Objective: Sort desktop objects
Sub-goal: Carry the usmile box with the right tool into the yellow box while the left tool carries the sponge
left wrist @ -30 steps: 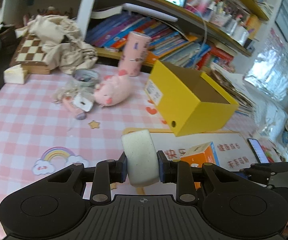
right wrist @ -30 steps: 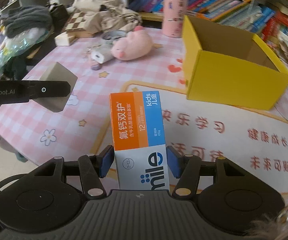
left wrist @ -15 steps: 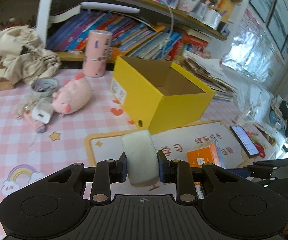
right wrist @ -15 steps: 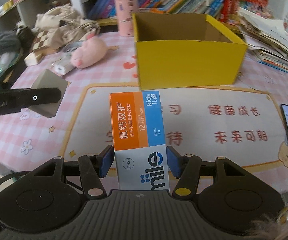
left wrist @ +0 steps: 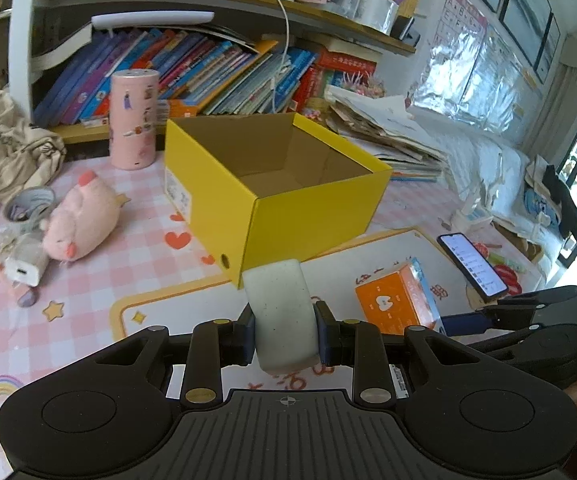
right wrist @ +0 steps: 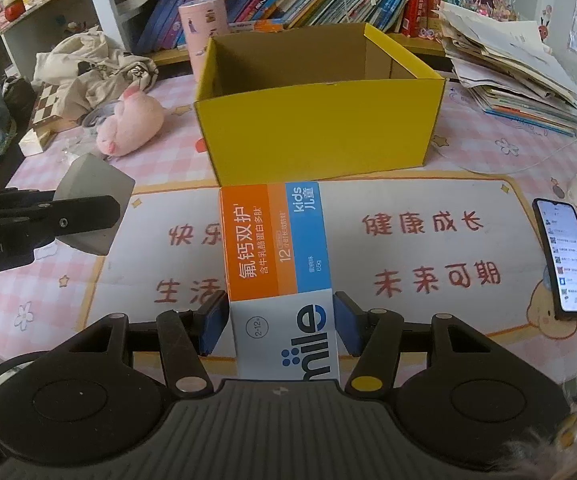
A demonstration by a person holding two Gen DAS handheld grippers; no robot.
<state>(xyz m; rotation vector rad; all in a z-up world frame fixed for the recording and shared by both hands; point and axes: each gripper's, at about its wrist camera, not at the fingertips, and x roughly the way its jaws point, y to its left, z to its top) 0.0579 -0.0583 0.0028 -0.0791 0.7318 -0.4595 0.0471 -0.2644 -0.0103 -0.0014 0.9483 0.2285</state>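
Note:
My left gripper (left wrist: 286,336) is shut on a pale grey, rounded block (left wrist: 280,304) that stands upright between the pads. My right gripper (right wrist: 280,328) is shut on an orange, blue and white carton (right wrist: 276,256). An open yellow cardboard box (left wrist: 312,216) stands just beyond both, its inside bare; in the right wrist view the yellow box (right wrist: 320,128) is straight ahead. The left wrist view shows the carton (left wrist: 398,300) at the right. At the left of the right wrist view, the grey block (right wrist: 92,196) sits behind a finger (right wrist: 80,218) of the left gripper.
A printed placemat (right wrist: 428,248) lies under both grippers on the pink checked tablecloth. A phone (right wrist: 566,256) lies at the right. Left of the box are a pink plush pig (left wrist: 84,216), a tape roll (left wrist: 28,204), a white charger (left wrist: 24,266) and a pink cylinder (left wrist: 134,120). Stacked papers (left wrist: 388,132) are at the back right.
Both grippers have swung toward the yellow box, which now sits centred and larger in both views. The plush pig and clutter have slid to the left. Each gripper keeps its hold.

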